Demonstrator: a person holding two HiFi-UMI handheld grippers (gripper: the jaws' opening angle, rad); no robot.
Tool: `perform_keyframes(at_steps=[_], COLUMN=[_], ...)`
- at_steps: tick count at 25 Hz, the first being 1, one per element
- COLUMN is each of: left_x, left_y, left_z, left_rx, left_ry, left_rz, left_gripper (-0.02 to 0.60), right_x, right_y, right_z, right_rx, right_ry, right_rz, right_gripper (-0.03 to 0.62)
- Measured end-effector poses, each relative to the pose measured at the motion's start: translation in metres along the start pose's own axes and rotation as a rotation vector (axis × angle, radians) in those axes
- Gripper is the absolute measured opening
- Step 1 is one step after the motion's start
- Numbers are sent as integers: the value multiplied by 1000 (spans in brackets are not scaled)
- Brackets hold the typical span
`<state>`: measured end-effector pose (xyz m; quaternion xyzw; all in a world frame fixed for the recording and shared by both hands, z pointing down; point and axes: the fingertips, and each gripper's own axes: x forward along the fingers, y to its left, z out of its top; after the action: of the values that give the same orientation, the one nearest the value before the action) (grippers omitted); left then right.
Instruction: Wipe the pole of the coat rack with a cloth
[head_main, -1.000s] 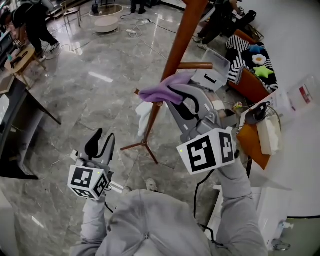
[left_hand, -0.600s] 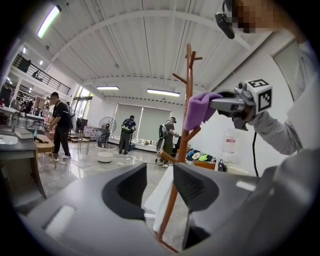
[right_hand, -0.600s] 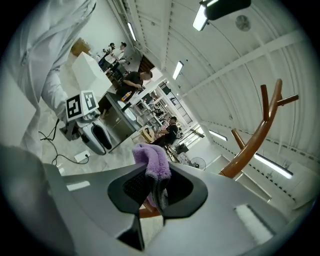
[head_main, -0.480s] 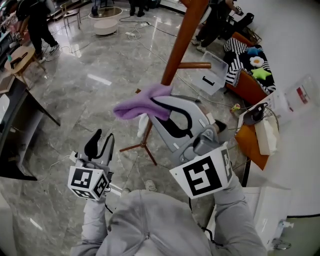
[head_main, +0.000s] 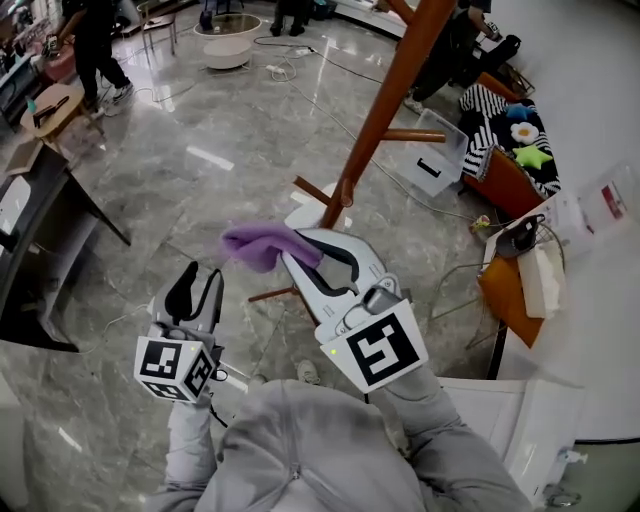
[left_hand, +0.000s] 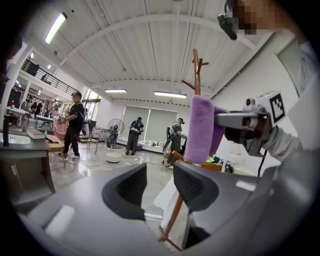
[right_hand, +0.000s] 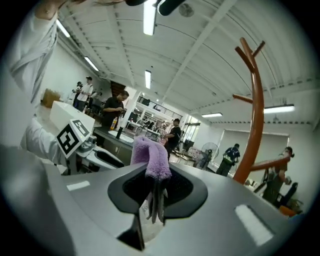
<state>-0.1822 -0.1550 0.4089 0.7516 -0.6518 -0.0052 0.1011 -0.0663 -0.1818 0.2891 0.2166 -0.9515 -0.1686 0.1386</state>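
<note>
The right gripper (head_main: 300, 250) has its jaws clamped on a fluffy purple cloth (head_main: 255, 245), held off the brown wooden coat rack pole (head_main: 385, 105), to the pole's left above the grey marble floor (head_main: 200, 130). The left gripper (head_main: 195, 290) hangs lower, jaws apart with nothing between them.

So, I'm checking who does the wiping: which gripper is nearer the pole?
Right. The right gripper, shut on the cloth, is close beside the pole's lower part; the left gripper hangs farther off, open and empty.
</note>
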Motion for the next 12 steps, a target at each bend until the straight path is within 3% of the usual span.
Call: perform_keyframes(at_steps=[12], left_x=[-3], left_y=[17], left_z=[-3], left_rx=[22], left_ry=[39], left_rz=[-50], left_gripper=[172], right_x=[4], right_y=[-27], right_z=[-94], right_rx=[209], right_ry=[136], right_rz=[-251], right_gripper=[54])
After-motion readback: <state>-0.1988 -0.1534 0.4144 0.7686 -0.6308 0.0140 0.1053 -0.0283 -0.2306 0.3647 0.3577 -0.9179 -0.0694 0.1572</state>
